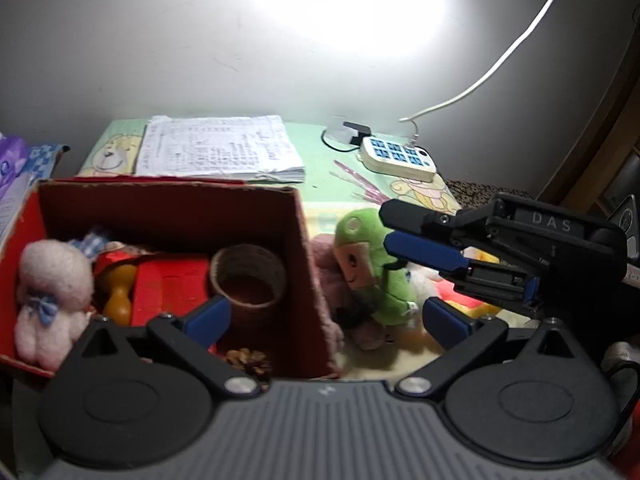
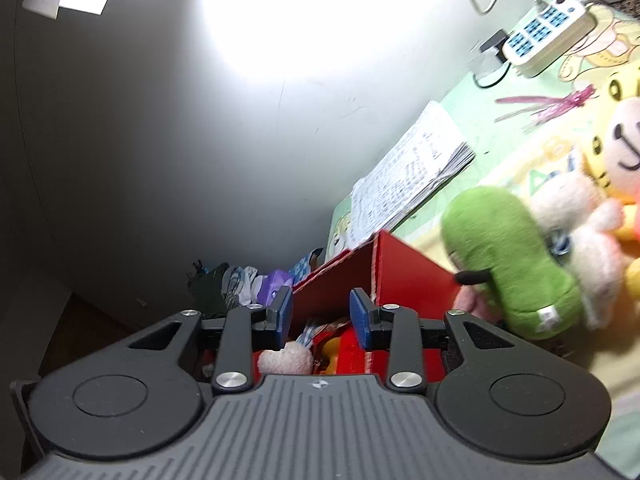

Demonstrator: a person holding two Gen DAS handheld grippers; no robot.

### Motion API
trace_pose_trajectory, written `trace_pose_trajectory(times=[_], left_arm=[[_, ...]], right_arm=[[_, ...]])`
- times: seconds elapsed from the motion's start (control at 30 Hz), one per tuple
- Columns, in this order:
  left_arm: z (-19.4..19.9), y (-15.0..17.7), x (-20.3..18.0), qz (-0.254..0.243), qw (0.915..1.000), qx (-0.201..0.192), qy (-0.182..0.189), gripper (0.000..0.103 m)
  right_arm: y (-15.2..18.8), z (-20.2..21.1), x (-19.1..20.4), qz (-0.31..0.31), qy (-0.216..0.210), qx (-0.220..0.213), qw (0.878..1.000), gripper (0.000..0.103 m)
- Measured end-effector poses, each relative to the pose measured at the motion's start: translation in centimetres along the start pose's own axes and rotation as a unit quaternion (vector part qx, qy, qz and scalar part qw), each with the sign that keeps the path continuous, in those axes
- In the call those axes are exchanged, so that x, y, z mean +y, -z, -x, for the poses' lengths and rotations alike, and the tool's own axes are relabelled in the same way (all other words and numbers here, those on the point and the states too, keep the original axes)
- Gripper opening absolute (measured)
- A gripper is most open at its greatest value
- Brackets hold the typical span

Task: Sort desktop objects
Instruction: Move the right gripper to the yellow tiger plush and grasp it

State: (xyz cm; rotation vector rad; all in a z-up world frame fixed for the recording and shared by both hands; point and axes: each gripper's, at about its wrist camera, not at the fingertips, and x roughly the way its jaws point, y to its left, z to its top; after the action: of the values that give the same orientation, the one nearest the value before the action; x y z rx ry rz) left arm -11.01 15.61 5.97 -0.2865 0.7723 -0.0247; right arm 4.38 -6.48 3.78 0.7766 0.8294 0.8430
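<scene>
A red cardboard box point(image 1: 310, 248) holds a pink plush point(image 1: 52, 292), a woven cup point(image 1: 248, 276), a yellow toy, a smaller red box and a pine cone point(image 1: 250, 360). A green plush point(image 1: 372, 268) lies just outside the box's right wall, on other soft toys. My left gripper point(image 1: 326, 320) is wide open; its fingers straddle that wall and hold nothing. My right gripper point(image 1: 390, 226) hovers at the green plush's head. In the right wrist view the right gripper point(image 2: 320, 316) is narrowly open over the box point(image 2: 400, 276), with the green plush point(image 2: 508, 256) to its right.
A stack of written paper point(image 1: 216, 148) lies behind the box. At the back right are a white power strip point(image 1: 400, 158) with its cable and a pink ribbon point(image 1: 360, 184). White point(image 2: 580, 220) and yellow tiger point(image 2: 616, 140) plush toys lie beyond the green one. A wall stands close behind.
</scene>
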Motion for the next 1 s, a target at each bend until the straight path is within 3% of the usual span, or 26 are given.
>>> trace_pose_trajectory(times=[0.23,0.37,0.7,1.0], left_arm=[[-5.0,0.6,-6.8,-0.023,0.9966,0.036,0.071,0.102],[-8.1,0.9,-10.2,-0.040,0.9956,0.052,0.067,0.102],[-14.9,0.6,-14.7,-0.018,0.9904,0.093,0.101,0.101],[-19.6,0.7,-16.0,-0.006,0.9849,0.128,0.116,0.096]], right_arm=[[-2.5,5.4,-4.1,-0.013,0.036,-0.046,0.998,0.040],[-3.7,7.6,-6.6,-0.014,0.064,-0.060,0.996,0.040],[-6.3,11.1,-11.3,0.008,0.138,-0.078,0.987,0.040],[-7.6,10.4,-16.2,-0.016,0.170,-0.051,0.984,0.041]])
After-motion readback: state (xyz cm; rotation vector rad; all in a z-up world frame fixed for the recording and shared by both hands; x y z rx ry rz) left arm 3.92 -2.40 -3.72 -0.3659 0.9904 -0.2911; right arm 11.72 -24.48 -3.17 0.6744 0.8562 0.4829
